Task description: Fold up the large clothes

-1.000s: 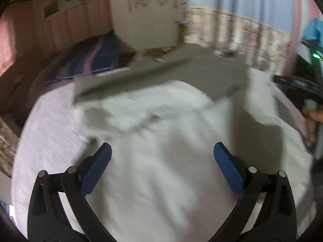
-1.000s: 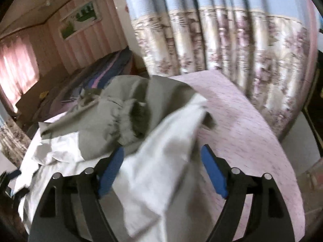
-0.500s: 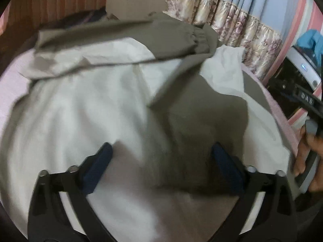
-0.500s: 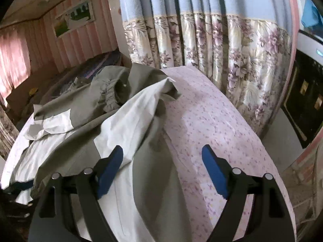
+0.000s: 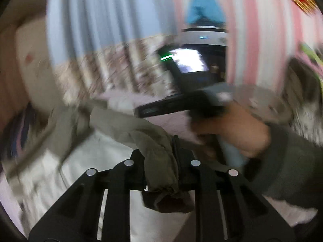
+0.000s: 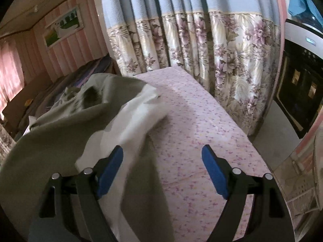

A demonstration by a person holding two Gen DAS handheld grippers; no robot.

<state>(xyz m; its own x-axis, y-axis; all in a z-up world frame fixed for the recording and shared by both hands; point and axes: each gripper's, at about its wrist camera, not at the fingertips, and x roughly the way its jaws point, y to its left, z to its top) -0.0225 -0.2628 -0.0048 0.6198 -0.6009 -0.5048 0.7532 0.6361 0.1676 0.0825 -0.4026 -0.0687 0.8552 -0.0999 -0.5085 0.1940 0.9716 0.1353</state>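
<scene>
A large olive-and-white jacket (image 6: 66, 133) lies on the pink floral sheet (image 6: 191, 125), filling the left of the right wrist view. My left gripper (image 5: 161, 157) is shut on an olive sleeve (image 5: 159, 151) with an elastic cuff, and the sleeve hangs between the closed jaws. The rest of the jacket (image 5: 84, 157) trails to the left. My right gripper (image 6: 161, 165) is open and empty above the sheet, with its left pad (image 6: 110, 167) at the jacket's white edge. The right hand and its gripper handle (image 5: 232, 133) show in the left wrist view.
Blue and floral curtains (image 6: 191, 40) hang behind the bed. A dark appliance with a white top (image 6: 302, 76) stands at the right. A pink striped wall with a picture (image 6: 62, 26) is at the left. Dark bedding (image 6: 60, 84) lies beyond the jacket.
My left gripper has shut on the olive sleeve and swung toward the right hand. My right gripper has stayed open over the sheet, and the jacket has shifted beside it.
</scene>
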